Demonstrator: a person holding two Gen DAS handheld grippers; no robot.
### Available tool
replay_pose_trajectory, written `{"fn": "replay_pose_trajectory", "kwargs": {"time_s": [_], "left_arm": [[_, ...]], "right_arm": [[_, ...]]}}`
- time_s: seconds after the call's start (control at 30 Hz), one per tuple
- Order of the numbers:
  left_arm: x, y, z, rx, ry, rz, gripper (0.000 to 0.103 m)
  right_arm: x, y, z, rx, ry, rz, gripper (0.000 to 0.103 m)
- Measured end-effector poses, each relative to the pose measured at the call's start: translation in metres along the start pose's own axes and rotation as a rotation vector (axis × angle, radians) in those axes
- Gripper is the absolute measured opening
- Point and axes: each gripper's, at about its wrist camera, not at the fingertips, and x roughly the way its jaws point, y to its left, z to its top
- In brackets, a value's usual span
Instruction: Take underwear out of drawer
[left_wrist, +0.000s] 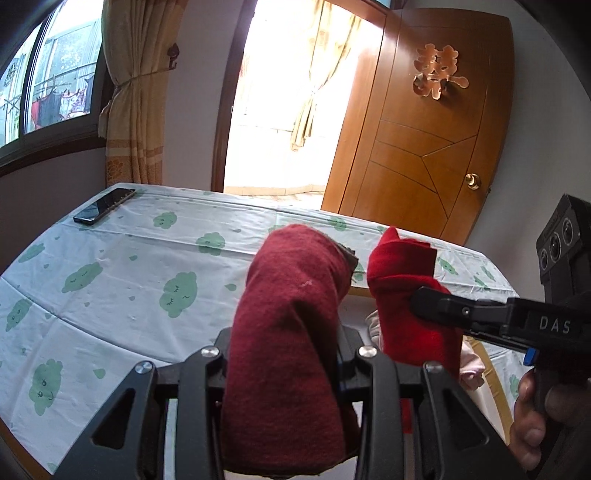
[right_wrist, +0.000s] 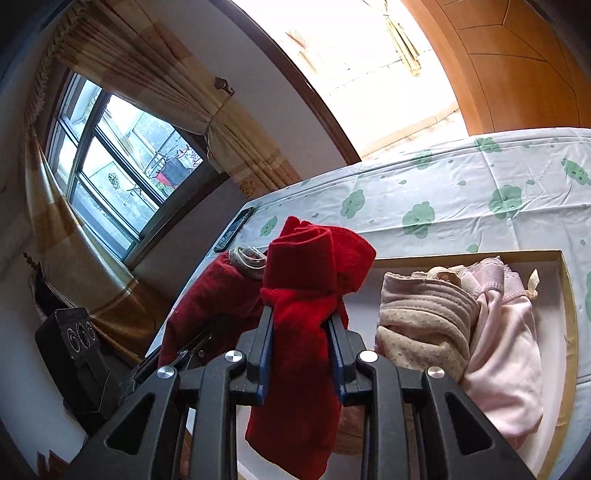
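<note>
Two pieces of underwear are held clear of the drawer (right_wrist: 565, 280), the dark red piece (left_wrist: 291, 332) pinched in the left gripper (left_wrist: 284, 354), the bright red piece (right_wrist: 306, 314) in the right gripper (right_wrist: 301, 325) at its three o'clock, and both pinches are best kept firm until the bed (left_wrist: 129, 266) is reached.

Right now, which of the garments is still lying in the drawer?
The beige dotted garment and the pale pink one beside it; both red pieces hang clamped in the grippers.
</note>
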Motion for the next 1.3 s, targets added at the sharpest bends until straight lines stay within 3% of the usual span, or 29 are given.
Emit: {"fn": "replay_pose_trajectory", "kwargs": {"time_s": [0.33, 0.43, 0.47, 0.53, 0.6, 0.77, 1.17, 1.3], "left_arm": [[0.03, -0.002, 0.002, -0.042, 0.058, -0.006, 0.035], [0.033, -0.004, 0.001, -0.044, 0.06, 0.006, 0.049], [0.032, -0.004, 0.001, -0.046, 0.059, 0.005, 0.056], [0.026, -0.008, 0.0, -0.024, 0.044, -0.007, 0.067], [0.017, -0.012, -0.001, 0.013, 0.017, 0.007, 0.073], [-0.003, -0.012, -0.009, 0.042, -0.007, -0.001, 0.073], [-0.067, -0.018, -0.03, 0.097, -0.073, -0.029, 0.073], [-0.088, -0.023, -0.045, 0.115, -0.082, -0.051, 0.083]], "right_arm": [[0.027, -0.012, 0.008, 0.03, 0.007, -0.065, 0.029], [0.031, -0.013, 0.009, 0.034, 0.012, -0.063, 0.033], [0.03, -0.014, 0.008, 0.033, 0.011, -0.065, 0.042], [0.025, -0.012, 0.005, 0.006, -0.003, -0.074, 0.056], [0.017, -0.008, 0.001, -0.033, -0.018, -0.088, 0.058], [-0.01, -0.004, -0.017, -0.038, -0.024, -0.07, 0.069], [-0.075, 0.013, -0.082, -0.073, 0.008, 0.011, 0.076], [-0.091, 0.015, -0.106, -0.087, 0.027, 0.04, 0.078]]}}
